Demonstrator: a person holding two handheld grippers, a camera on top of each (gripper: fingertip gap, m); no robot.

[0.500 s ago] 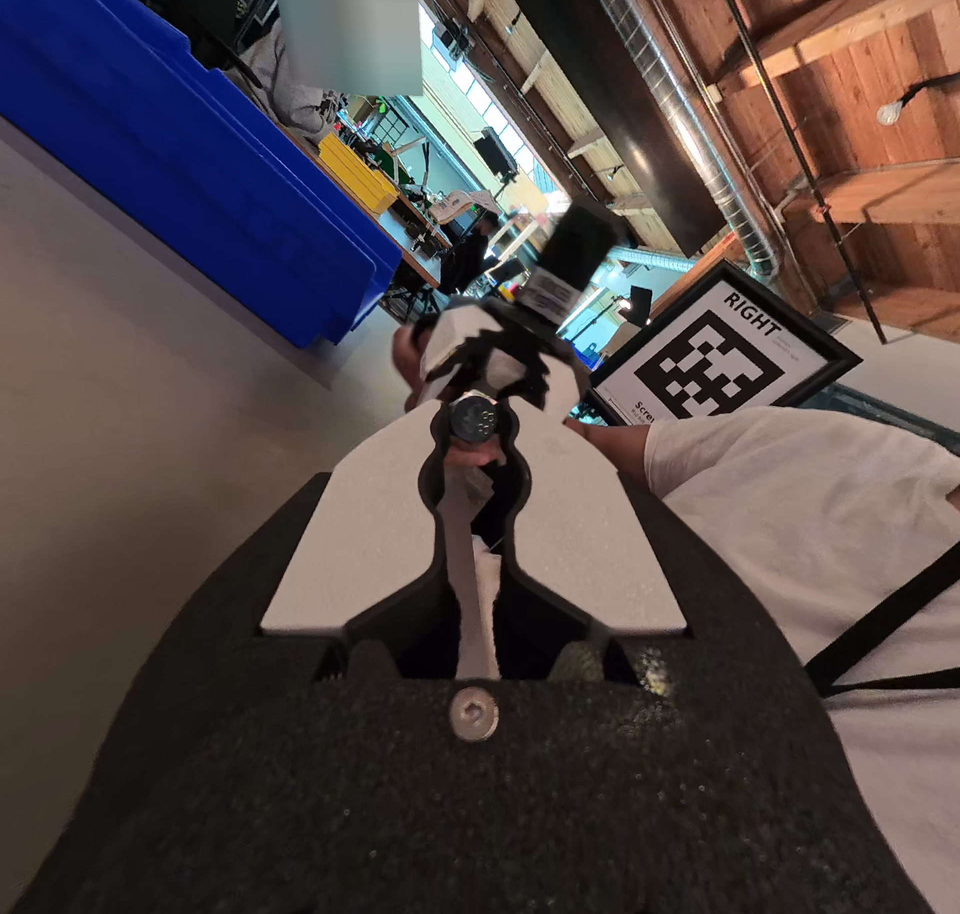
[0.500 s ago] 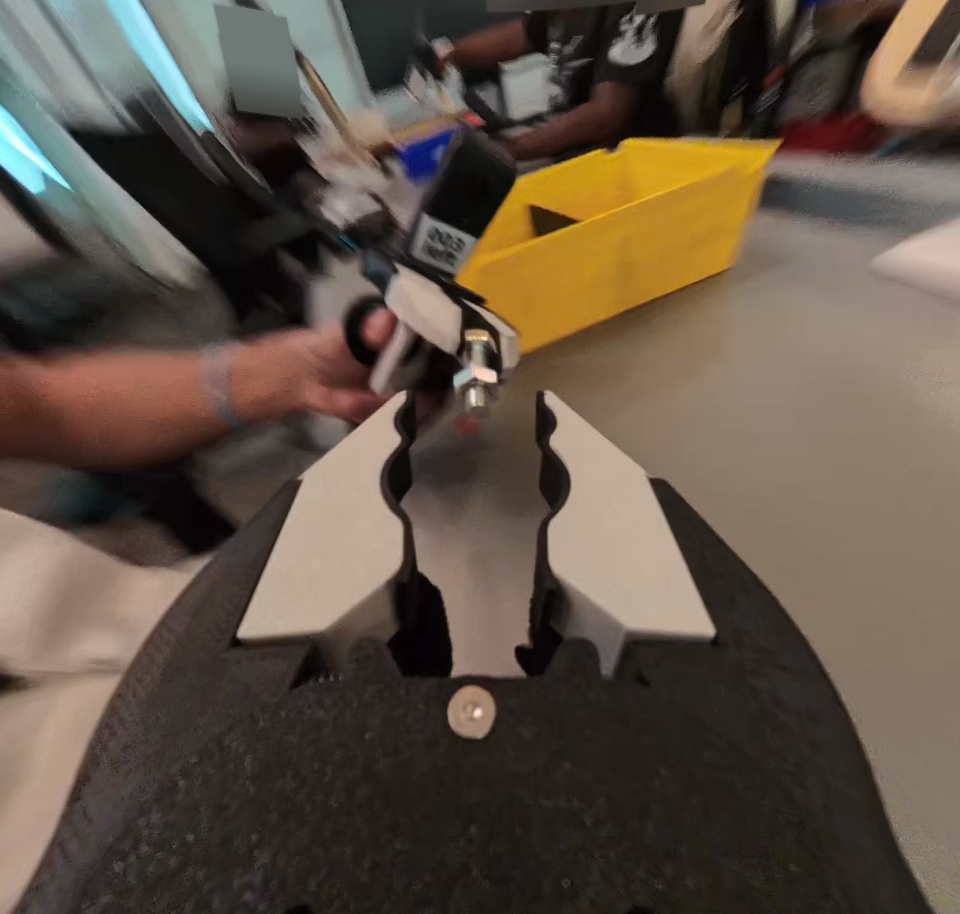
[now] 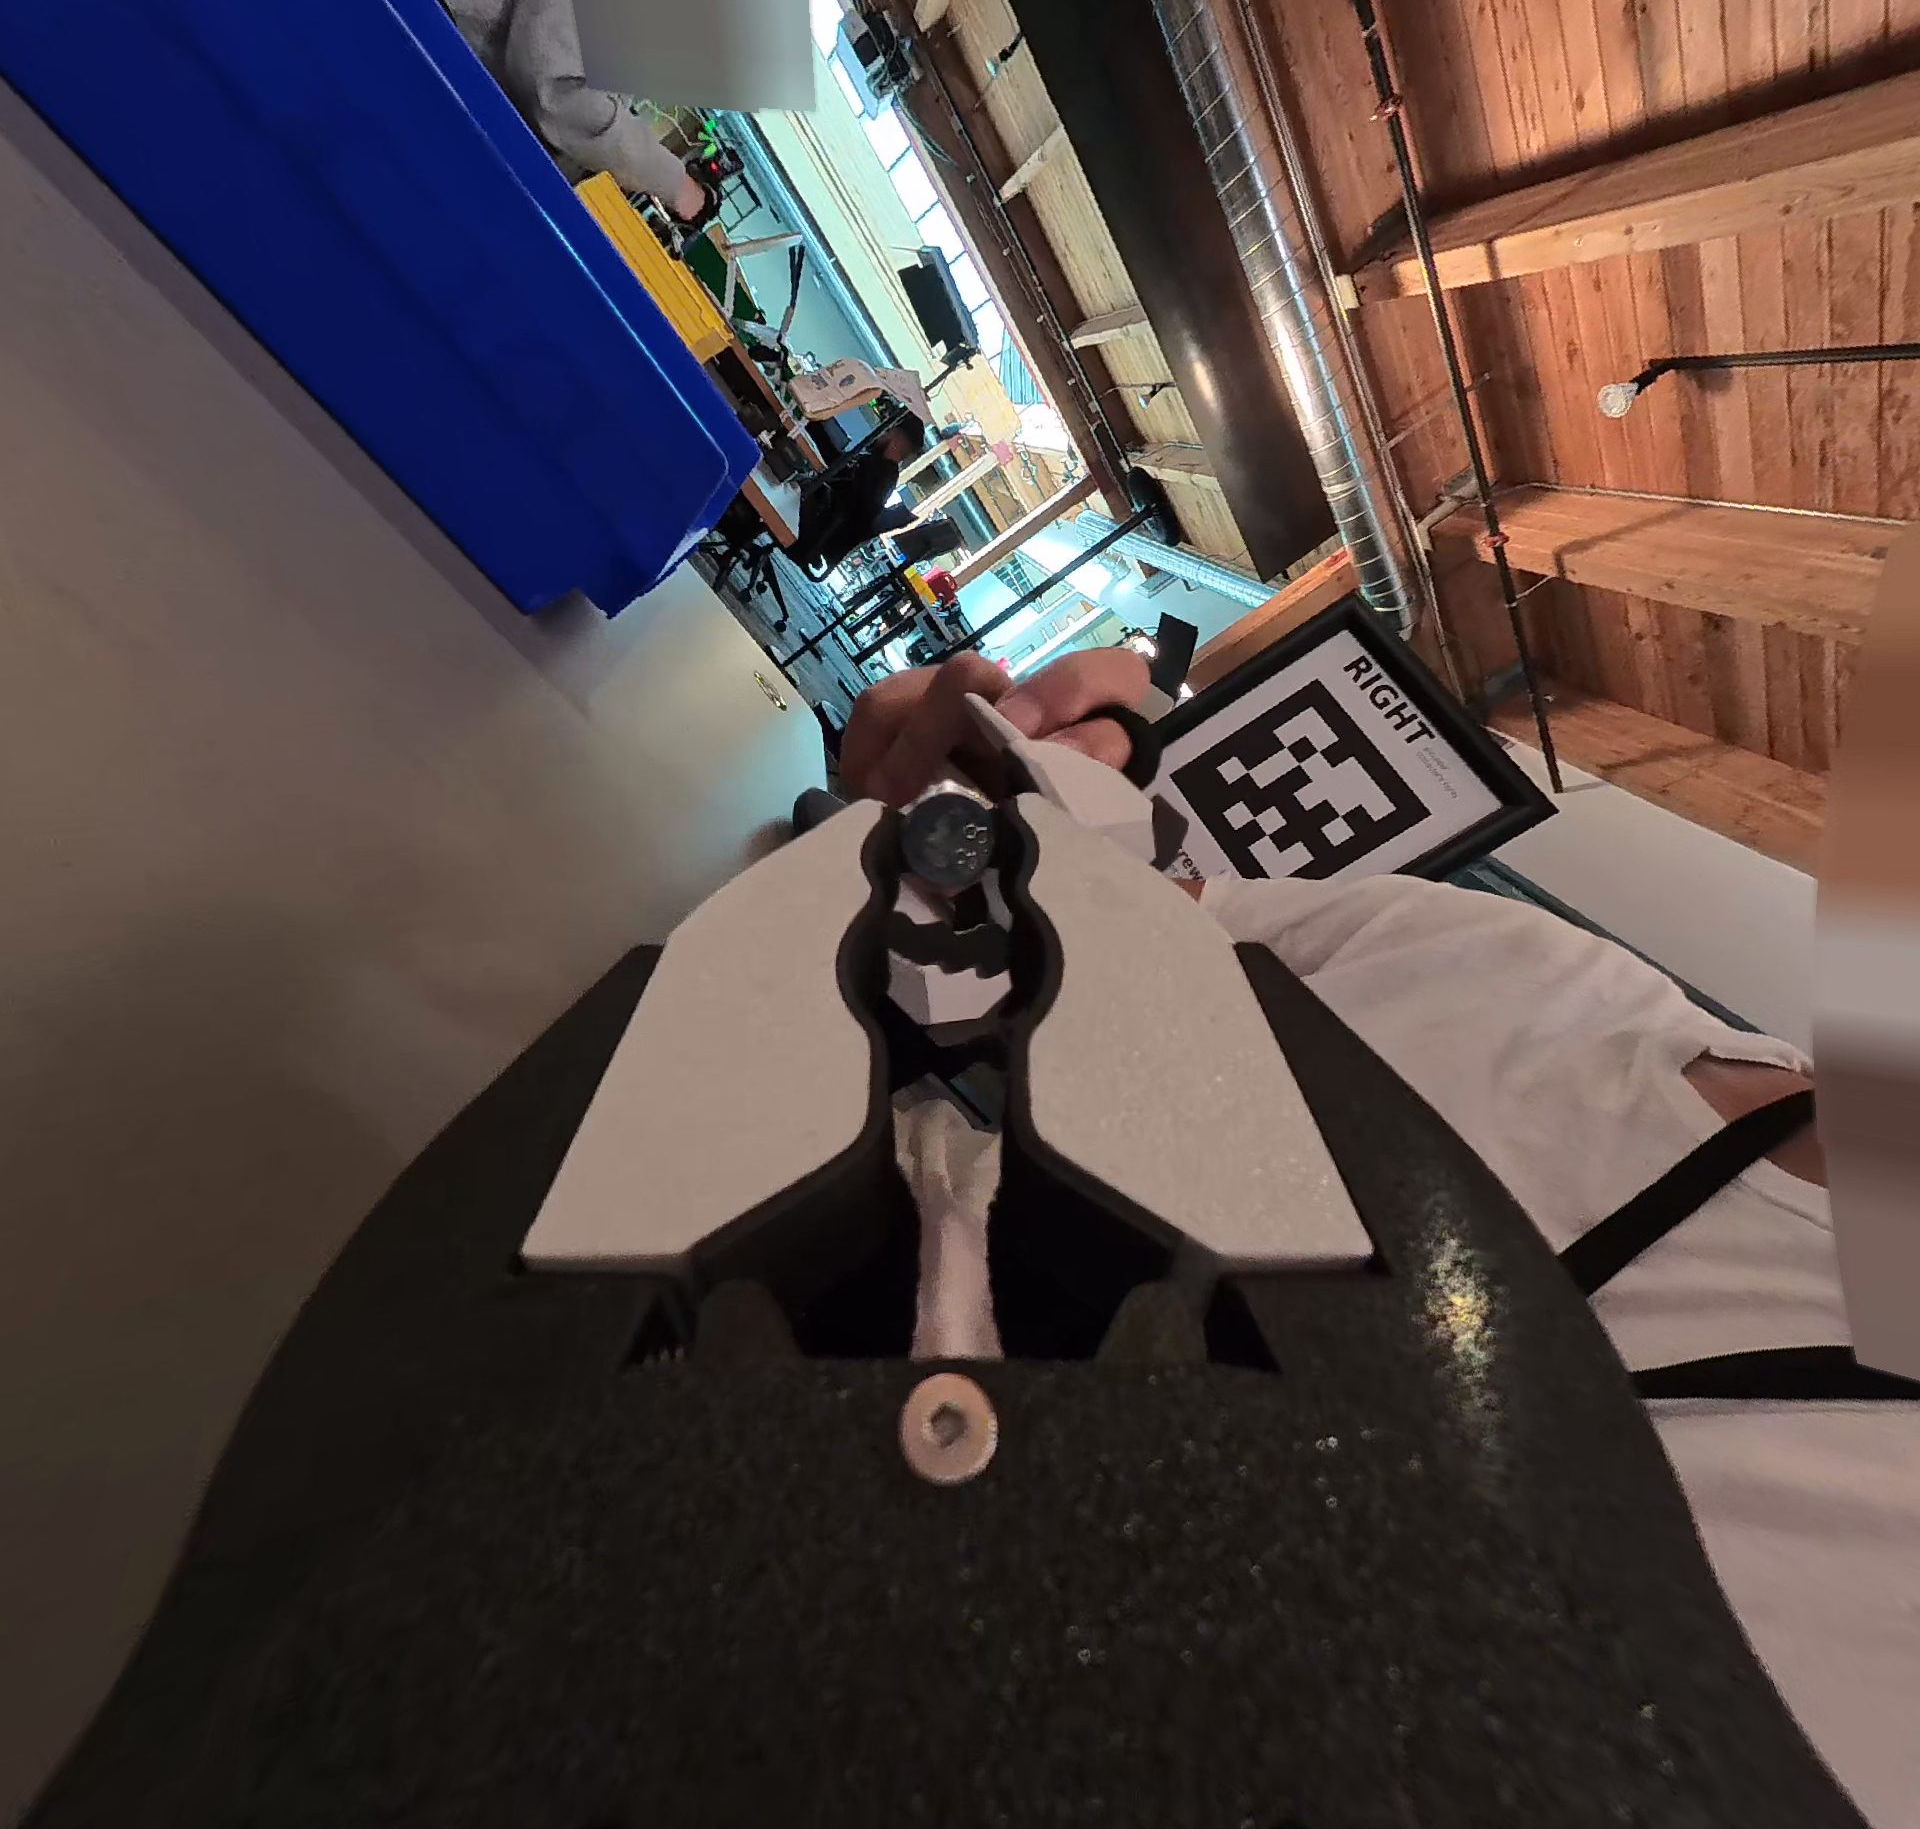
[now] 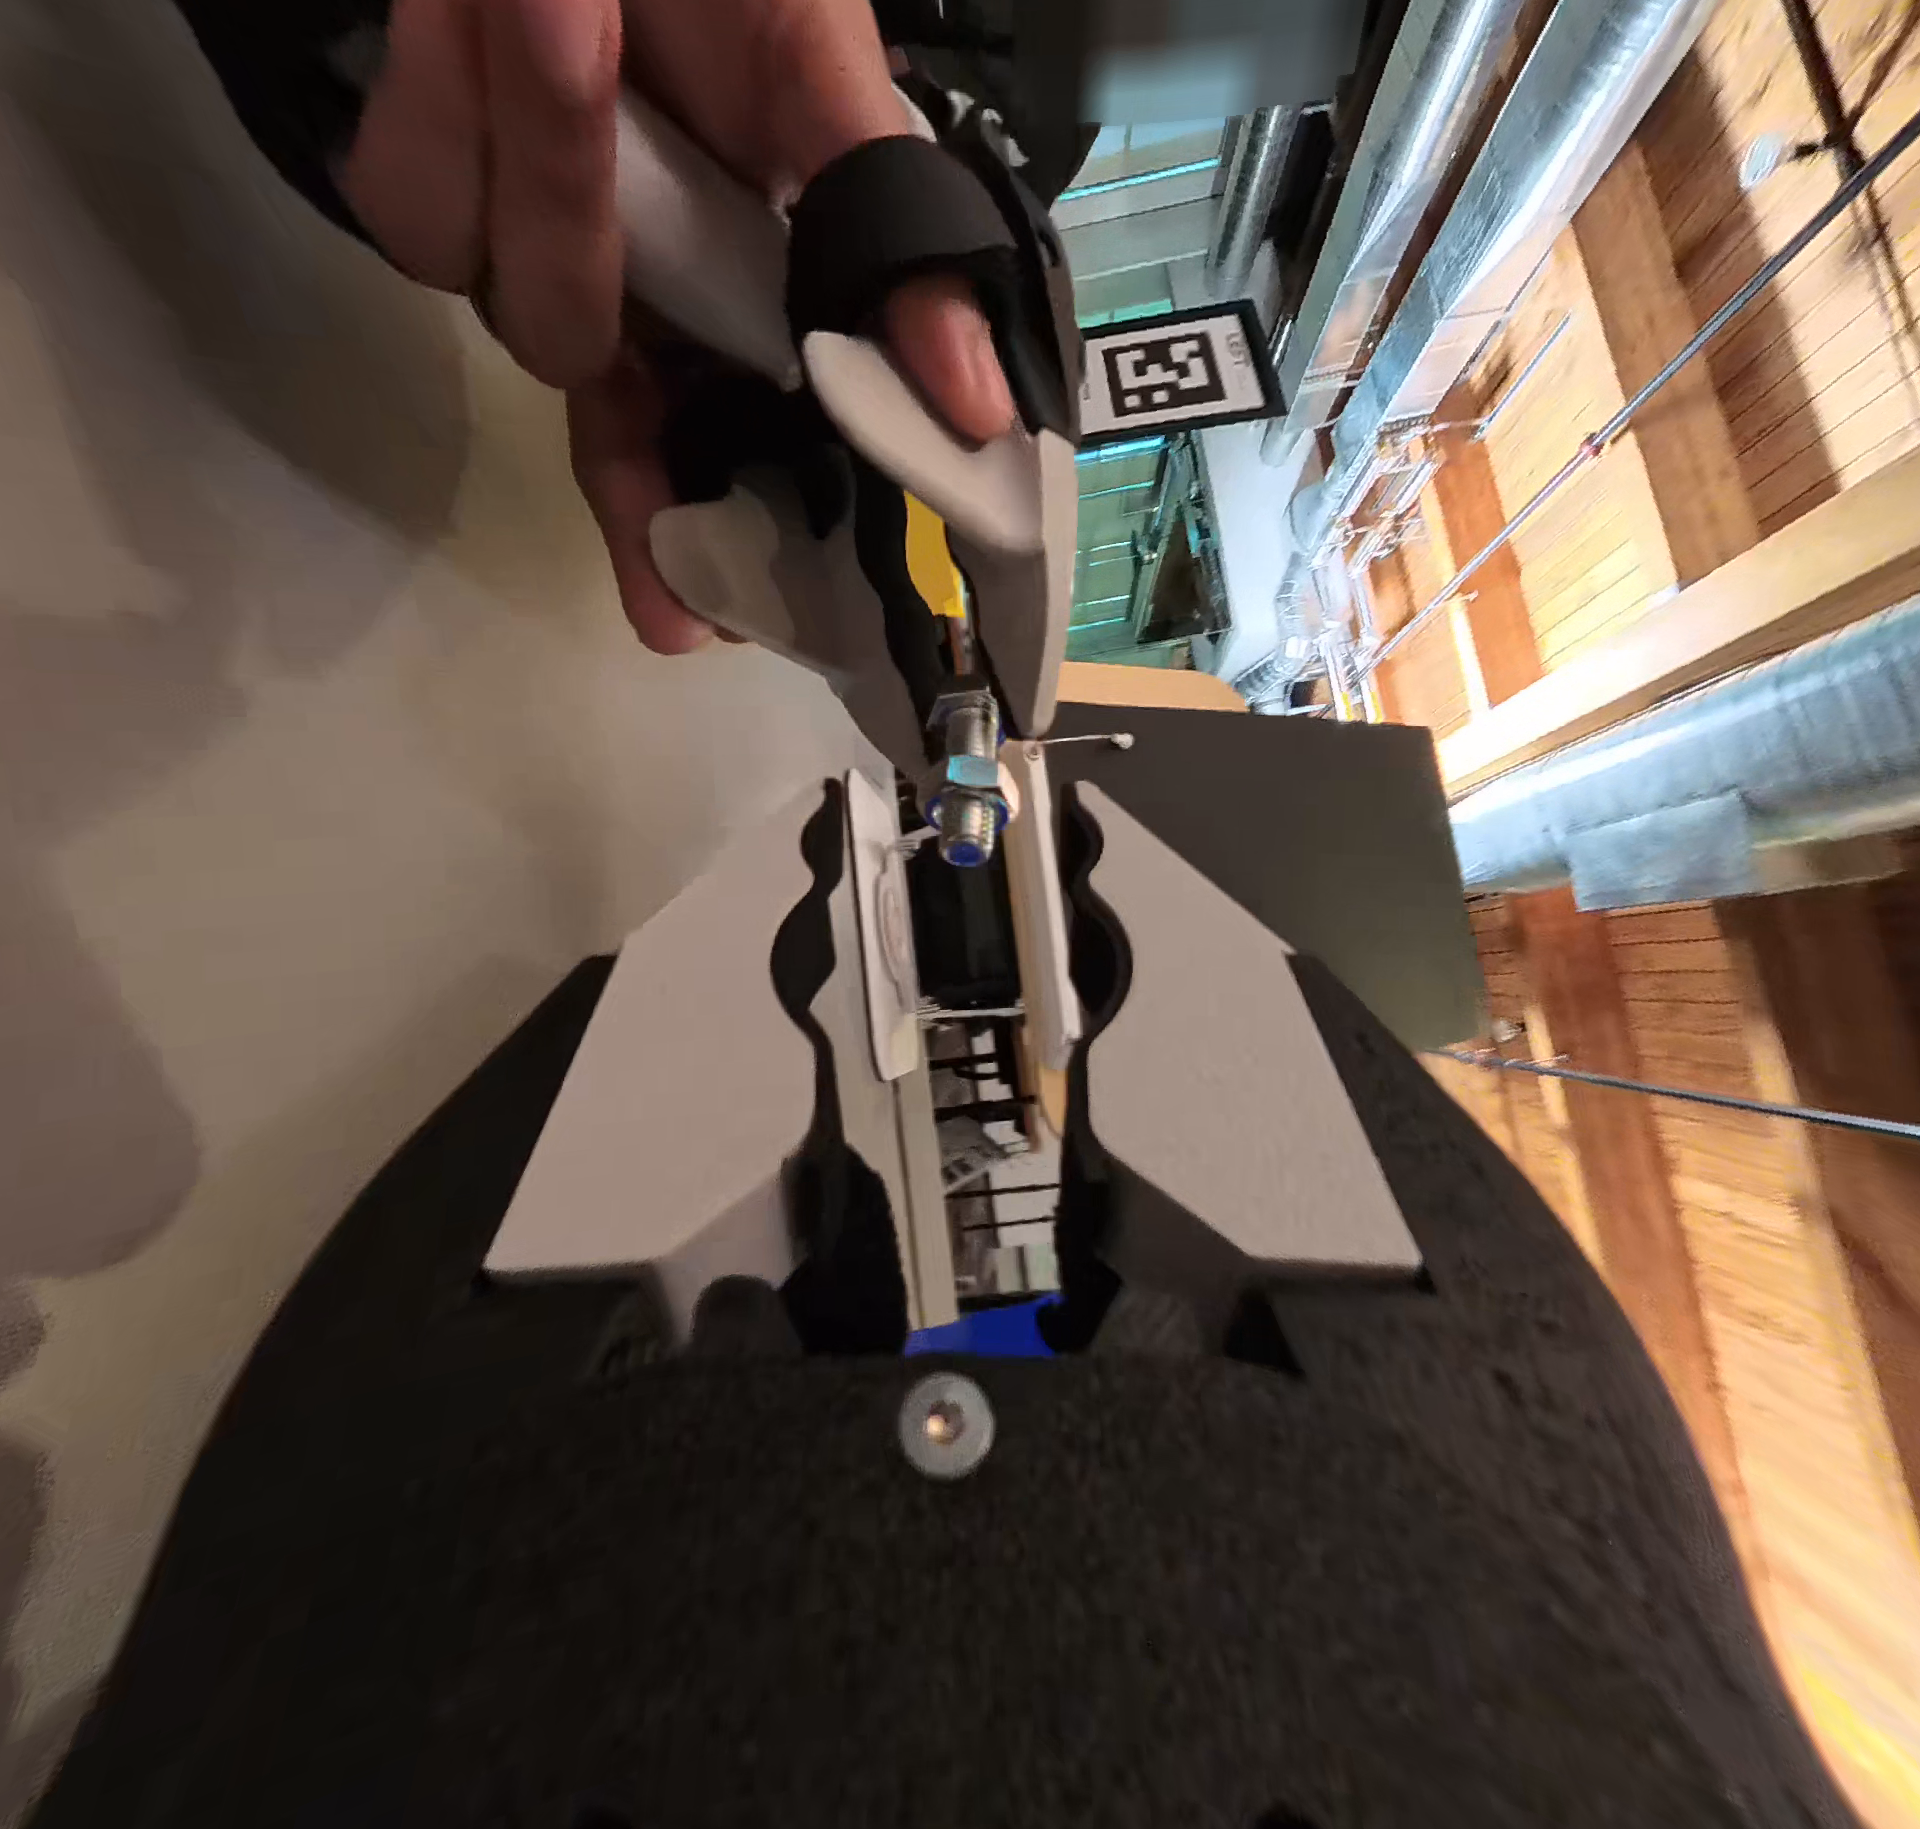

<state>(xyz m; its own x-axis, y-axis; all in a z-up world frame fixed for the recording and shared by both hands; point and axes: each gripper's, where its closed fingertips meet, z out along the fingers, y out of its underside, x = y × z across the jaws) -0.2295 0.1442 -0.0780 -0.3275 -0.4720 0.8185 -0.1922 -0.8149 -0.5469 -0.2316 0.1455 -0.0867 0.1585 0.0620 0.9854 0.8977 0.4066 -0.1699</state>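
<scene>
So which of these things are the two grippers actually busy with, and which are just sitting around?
In use:
- left gripper, clamped on a steel bolt with a nut
- right gripper, open around the bolt's threaded end, not touching

Just around:
- blue bin
- yellow bin
- framed black-and-white marker sign
- grey table

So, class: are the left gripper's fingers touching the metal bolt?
Touching. In the left wrist view both fingertips close against the bolt head; the right wrist view shows the bolt clamped between them.
</scene>
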